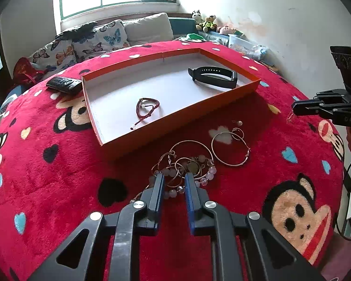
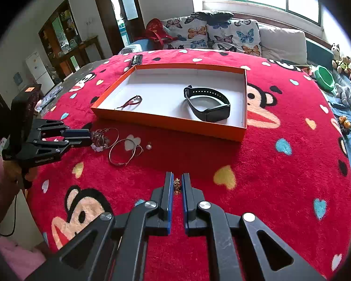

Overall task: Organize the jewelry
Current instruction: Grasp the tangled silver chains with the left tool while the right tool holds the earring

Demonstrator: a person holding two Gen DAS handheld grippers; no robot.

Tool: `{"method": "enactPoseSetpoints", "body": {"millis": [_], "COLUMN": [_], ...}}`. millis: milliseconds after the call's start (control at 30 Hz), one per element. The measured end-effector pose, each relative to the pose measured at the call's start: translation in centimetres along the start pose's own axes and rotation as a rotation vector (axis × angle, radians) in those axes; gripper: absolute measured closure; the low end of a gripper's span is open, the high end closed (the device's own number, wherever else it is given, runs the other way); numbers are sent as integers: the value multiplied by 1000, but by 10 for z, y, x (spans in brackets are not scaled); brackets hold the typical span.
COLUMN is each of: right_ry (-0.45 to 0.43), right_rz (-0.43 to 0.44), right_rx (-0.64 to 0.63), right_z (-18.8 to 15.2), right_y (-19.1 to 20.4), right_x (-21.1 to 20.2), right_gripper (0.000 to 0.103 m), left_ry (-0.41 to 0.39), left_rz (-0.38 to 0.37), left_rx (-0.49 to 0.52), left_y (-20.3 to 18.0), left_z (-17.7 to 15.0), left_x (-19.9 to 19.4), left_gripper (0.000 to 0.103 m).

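Left wrist view shows the left gripper (image 1: 174,182) nearest, its blue-padded black jaws narrowed around a tangle of thin gold hoops and pale pink beads (image 1: 187,166) lying on the plush red monkey-print blanket (image 1: 58,175); whether the pads press on it cannot be told. Just right of the tangle lies a separate thin gold bangle (image 1: 230,148), with a small linked ring and a round bead (image 1: 239,123) beyond it. Farther on sits the shallow orange cardboard tray with a white floor (image 1: 175,121), holding a braided dark red cord bracelet (image 1: 147,111) and a smooth black rubber fitness band (image 1: 213,76). A black remote control (image 1: 64,84) rests at the tray's far left corner, with butterfly-print cushions (image 1: 86,44) behind. Right wrist view alone shows the right gripper (image 2: 177,182) clamped on a tiny ornate gold trinket (image 2: 177,186), which hangs clear of the blanket; from the other view that catch is only a faint glint.
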State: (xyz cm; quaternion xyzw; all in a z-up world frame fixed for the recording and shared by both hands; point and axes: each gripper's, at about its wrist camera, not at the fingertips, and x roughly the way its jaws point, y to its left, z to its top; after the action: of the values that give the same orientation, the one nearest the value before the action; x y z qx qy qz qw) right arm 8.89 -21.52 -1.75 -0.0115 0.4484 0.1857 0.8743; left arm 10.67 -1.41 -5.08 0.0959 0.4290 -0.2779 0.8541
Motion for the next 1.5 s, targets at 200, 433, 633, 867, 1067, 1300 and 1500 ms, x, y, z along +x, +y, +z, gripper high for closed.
{"method": "enactPoseSetpoints", "body": {"millis": [200, 433, 633, 867, 1067, 1300, 1500], "right_ry": [5, 11, 15, 14, 8, -10, -39], "right_rz": [7, 16, 21, 22, 22, 19, 21], "right_rx": [14, 26, 30, 32, 33, 34, 27], "right_z": [0, -1, -1, -1, -1, 2, 6], "right_y": [-3, -6, -7, -7, -6, -5, -2], "right_x": [4, 9, 12, 12, 12, 5, -7], "right_gripper": [94, 94, 94, 94, 94, 94, 94], "left_ry": [4, 7, 10, 12, -11, -83, -146], "left_rz": [-2, 9, -4, 10, 15, -1, 11], "left_rx": [26, 64, 91, 86, 34, -31, -52], "left_y": [1, -2, -7, -6, 1, 11, 17], "left_z": [0, 3, 8, 7, 4, 18, 34], "left_x": [2, 4, 10, 12, 7, -23, -58], "left_gripper": [86, 86, 86, 97, 102, 103, 103]}}
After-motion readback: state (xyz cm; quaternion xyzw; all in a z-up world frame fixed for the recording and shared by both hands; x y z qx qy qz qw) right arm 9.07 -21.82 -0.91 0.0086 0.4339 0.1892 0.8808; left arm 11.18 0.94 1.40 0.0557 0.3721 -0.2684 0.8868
